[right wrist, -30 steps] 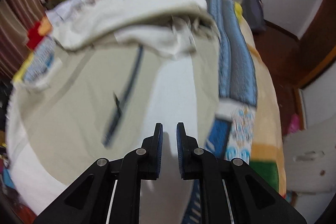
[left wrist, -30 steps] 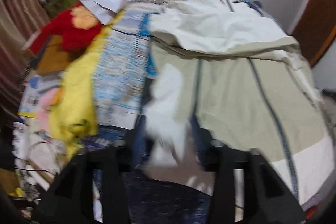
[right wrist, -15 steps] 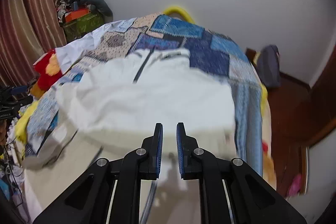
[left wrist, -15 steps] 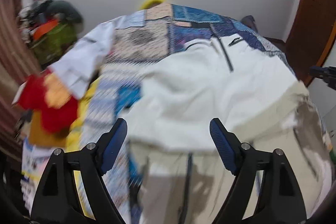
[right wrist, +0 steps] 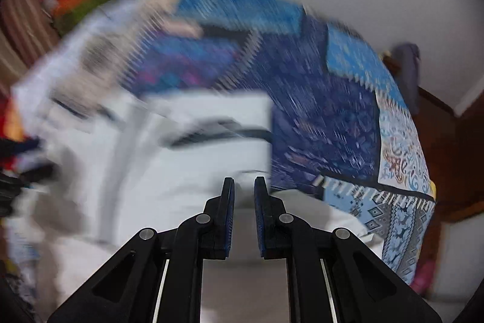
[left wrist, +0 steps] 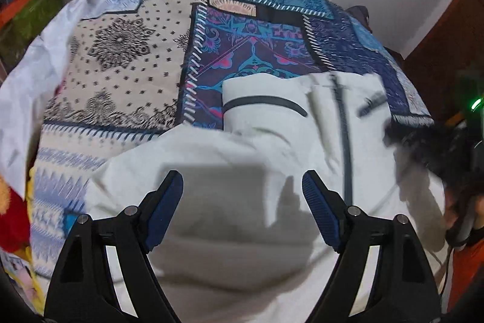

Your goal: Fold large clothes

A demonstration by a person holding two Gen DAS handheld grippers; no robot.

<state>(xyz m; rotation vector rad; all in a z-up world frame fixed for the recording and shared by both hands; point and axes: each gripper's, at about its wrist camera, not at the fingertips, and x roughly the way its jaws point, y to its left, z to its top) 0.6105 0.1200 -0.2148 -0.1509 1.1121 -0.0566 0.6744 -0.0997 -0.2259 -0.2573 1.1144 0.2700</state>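
Observation:
A large white garment (left wrist: pixel 272 147) with dark zip lines lies on a patchwork bedspread (left wrist: pixel 121 50), its near part folded over toward the far end. My left gripper (left wrist: pixel 242 192) hovers over the fold, open, with nothing between its blue pads (left wrist: pixel 165 202). In the blurred right wrist view the same garment (right wrist: pixel 181 171) fills the left and middle of the bedspread (right wrist: pixel 302 99). My right gripper (right wrist: pixel 243 186) is shut, and white cloth bunches at its fingertips, so it appears pinched on the garment's edge.
A red and yellow plush toy (left wrist: pixel 12 217) and a green and orange heap (left wrist: pixel 30 11) sit at the bed's left. A person in orange (left wrist: pixel 466 247) shows at the right edge. Beyond the right side are a grey bag (right wrist: pixel 408 65) and brown woodwork (left wrist: pixel 438 50).
Both grippers swept toward the bed's far end, carrying the garment's near part over its upper half. The left jaws opened and let go of the white cloth; the right stayed shut.

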